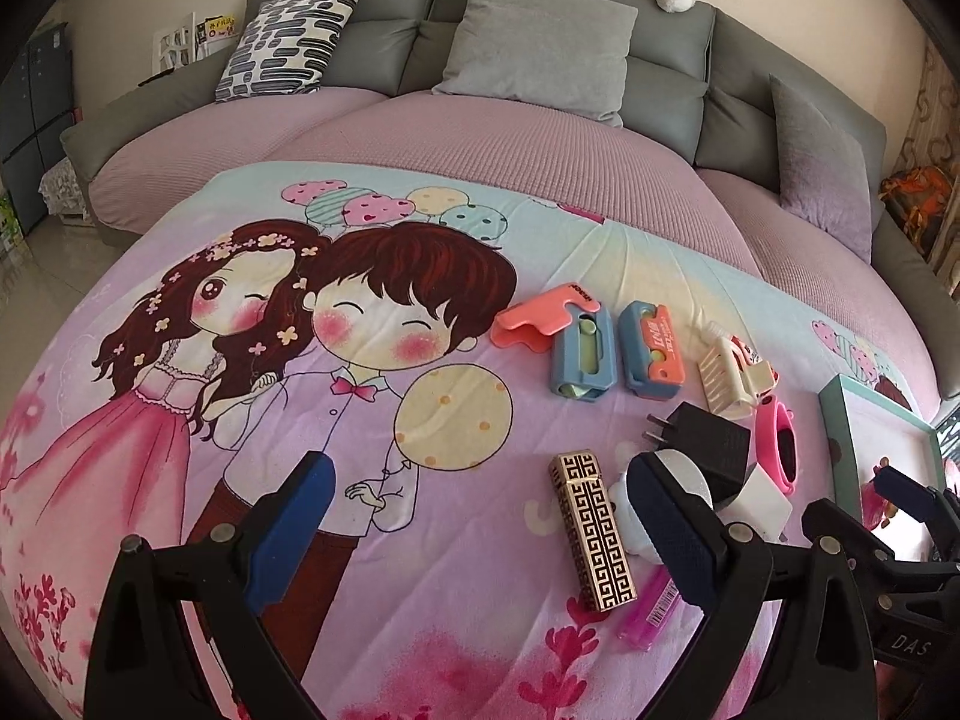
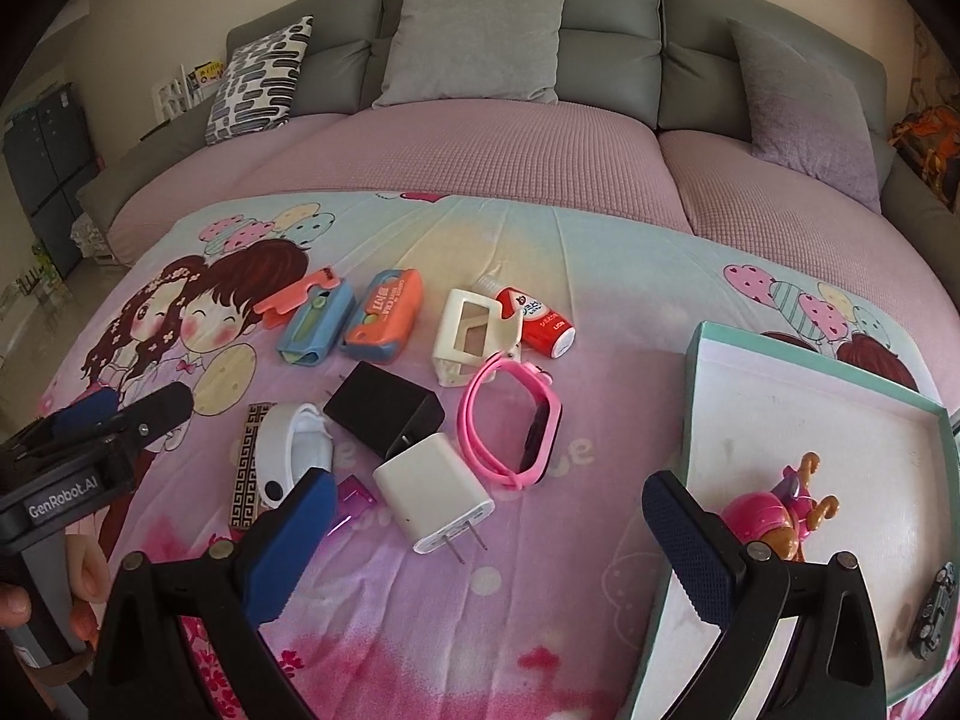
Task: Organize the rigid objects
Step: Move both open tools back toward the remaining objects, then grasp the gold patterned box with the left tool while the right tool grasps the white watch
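On the cartoon blanket (image 2: pixel 540 570), my right gripper (image 2: pixel 486 540) hangs spread and empty, with the white charger (image 2: pixel 432 495) between its fingers. I'd pinch its flat sides — clear of the prongs — then lift toward the tray (image 2: pixel 696 420). My left gripper (image 1: pixel 480 516) gapes empty by the patterned lighter (image 1: pixel 591 534).

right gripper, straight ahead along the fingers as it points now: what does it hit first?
Probably the white charger, lying prongs-toward-camera between the open jaws of the right gripper. Past it comes the pink watch. The tray sits off to the right, though depth is hard to judge.
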Motion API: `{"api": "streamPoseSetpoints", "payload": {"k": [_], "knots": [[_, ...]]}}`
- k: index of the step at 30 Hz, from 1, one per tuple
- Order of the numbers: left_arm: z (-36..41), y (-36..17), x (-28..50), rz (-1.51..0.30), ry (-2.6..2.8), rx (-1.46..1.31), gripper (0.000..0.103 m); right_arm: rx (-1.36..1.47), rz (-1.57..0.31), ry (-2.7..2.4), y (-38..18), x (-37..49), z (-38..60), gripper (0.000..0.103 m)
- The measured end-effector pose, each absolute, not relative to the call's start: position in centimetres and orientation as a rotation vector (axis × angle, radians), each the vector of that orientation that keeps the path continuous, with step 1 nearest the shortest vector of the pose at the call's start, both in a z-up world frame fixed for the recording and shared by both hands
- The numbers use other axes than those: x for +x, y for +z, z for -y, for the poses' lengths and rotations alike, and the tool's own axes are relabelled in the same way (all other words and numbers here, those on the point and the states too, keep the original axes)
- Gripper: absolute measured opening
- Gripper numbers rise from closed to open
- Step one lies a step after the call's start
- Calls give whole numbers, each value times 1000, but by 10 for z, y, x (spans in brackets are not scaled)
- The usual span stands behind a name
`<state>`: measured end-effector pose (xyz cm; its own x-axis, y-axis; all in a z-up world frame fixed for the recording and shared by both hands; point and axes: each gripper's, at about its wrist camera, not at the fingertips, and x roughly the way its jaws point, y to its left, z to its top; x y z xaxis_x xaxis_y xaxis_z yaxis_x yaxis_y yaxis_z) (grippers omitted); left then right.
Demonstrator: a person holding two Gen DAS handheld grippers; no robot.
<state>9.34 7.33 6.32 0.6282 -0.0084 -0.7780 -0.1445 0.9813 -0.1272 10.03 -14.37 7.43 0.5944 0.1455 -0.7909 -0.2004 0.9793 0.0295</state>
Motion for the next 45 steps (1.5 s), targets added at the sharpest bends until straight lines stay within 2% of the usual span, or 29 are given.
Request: {"api": "streamPoseSetpoints", "payload": {"k": [16,23,42,45], "knots": [[-50,20,107,-1038,-5,-112,98,-29,-942,152,65,110,145,103],[-43,16,113,-1049,-11,-95,98,-34,-942,157,65,110,143,103],[-86,13,118,-1082,140,-110,98,-22,-929,336,59,108,101,103],[-94,13,117,-1081,154,-120,98,-50,-929,357,56,106,91,98]]}}
